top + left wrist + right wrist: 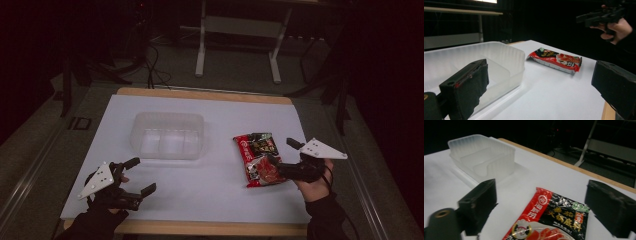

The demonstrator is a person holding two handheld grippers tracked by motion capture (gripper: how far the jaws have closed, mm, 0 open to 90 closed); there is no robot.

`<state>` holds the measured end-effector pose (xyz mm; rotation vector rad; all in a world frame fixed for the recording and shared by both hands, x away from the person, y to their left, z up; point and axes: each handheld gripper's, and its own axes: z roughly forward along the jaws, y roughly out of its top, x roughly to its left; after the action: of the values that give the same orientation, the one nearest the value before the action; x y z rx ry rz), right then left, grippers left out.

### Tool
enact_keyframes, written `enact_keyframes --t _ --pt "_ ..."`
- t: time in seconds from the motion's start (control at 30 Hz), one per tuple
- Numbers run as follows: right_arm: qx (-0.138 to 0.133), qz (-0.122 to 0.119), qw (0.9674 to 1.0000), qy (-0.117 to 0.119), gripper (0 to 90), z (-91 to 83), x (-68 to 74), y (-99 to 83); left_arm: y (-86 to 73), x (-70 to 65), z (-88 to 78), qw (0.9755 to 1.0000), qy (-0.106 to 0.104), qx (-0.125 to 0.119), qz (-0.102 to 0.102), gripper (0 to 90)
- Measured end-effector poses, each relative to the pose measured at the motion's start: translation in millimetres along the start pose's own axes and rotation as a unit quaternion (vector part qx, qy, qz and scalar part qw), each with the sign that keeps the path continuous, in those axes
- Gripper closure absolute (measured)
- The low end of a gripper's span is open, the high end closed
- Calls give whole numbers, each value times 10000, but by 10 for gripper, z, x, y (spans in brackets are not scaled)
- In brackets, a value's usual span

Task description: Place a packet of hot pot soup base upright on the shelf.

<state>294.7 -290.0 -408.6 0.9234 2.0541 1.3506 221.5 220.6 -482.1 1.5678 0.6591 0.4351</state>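
Note:
A red and black food packet (260,159) lies flat on the white table top, right of centre. My right gripper (281,151) hovers open over the packet's right side, one jaw above the packet and the other past its edge. In the right gripper view the packet (549,220) lies just below and ahead of the open gripper (544,207), with nothing held. My left gripper (141,176) stands open near the front left, empty, just in front of a clear plastic container (167,135). The left gripper view shows the container (474,62) close by and the packet (555,60) farther off.
The container (482,157) is empty and has inner dividers. The white sheet (200,195) covers a wooden table whose edge shows at front and back. A white desk frame (237,30) and cables stand on the dark floor behind. The other hand with its gripper (604,15) is at upper right.

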Motion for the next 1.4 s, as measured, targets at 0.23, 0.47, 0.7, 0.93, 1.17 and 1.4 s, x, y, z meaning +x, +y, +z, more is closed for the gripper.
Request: enact_keyframes --t 0.23,0.47,0.7,0.93,1.17,1.4 --pt "142 104 9998 -117 128 130 -214 4 -4 -9 7 10000 -34 19 16 13" --pt "416 258 9984 -280 181 411 -477 -95 -16 -18 17 10000 -40 44 16 13" --pt "695 510 9957 -353 311 669 -611 -282 -28 -28 20 9999 -73 98 44 13" --pt "1165 641 9897 -529 490 871 -746 -470 -37 -42 34 9998 -109 150 90 13" --pt "1443 819 9839 -662 500 1002 -873 -609 -44 -42 43 9997 -124 172 94 13" --pt "1633 973 9794 -679 527 1074 -955 -704 -51 -37 46 9997 -134 183 83 13"
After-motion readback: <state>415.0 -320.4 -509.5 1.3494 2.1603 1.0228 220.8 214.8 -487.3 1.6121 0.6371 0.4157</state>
